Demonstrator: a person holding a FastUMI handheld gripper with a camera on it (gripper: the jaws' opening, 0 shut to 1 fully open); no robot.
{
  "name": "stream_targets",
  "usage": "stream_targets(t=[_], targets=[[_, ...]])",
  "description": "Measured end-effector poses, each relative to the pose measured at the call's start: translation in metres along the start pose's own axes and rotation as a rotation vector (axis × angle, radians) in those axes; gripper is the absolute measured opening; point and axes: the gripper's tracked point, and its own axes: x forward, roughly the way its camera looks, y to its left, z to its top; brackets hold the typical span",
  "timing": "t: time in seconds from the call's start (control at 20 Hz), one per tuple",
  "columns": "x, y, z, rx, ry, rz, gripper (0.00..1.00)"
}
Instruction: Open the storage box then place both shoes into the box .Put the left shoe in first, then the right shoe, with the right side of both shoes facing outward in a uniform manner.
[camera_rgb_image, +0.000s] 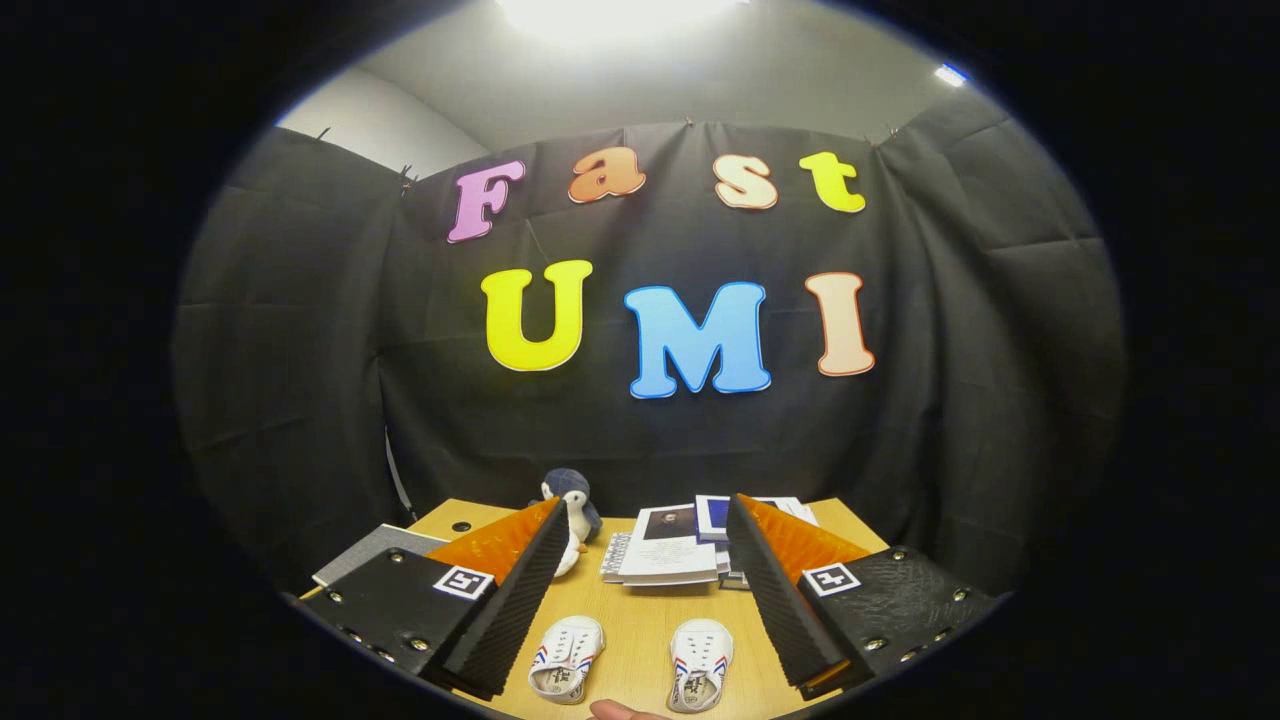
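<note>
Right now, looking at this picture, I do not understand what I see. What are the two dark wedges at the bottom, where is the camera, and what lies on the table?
The two wedges are the fingers of a hand-held grasping tool. No robot arm is involved: a person carries it. The camera rides on the tool and looks forward along the fingers, so the picture bends like a fish's eye.

The fingers stand apart and hold nothing. Between them, on the wooden table, lie two small white shoes, toes toward the camera. A fingertip shows at the near edge, between the shoes.

Beyond the fingers sit a stack of booklets and a toy penguin. A grey board lies beside the left finger. I cannot see a storage box here.
</note>
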Motion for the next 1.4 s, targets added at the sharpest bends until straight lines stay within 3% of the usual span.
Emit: stream_targets(t=[0.2, 0.6, 0.95, 1.4], targets=[[0.021, 0.016, -0.030, 0.028, 0.080, 0.065, 0.97], [0.054, 0.073, -0.082, 0.151, 0.258, 0.275, 0.98], [0.080, 0.129, -0.131, 0.364, 0.444, 0.448, 0.97], [0.113, 0.171, -0.187, 0.517, 0.616, 0.540, 0.97]])
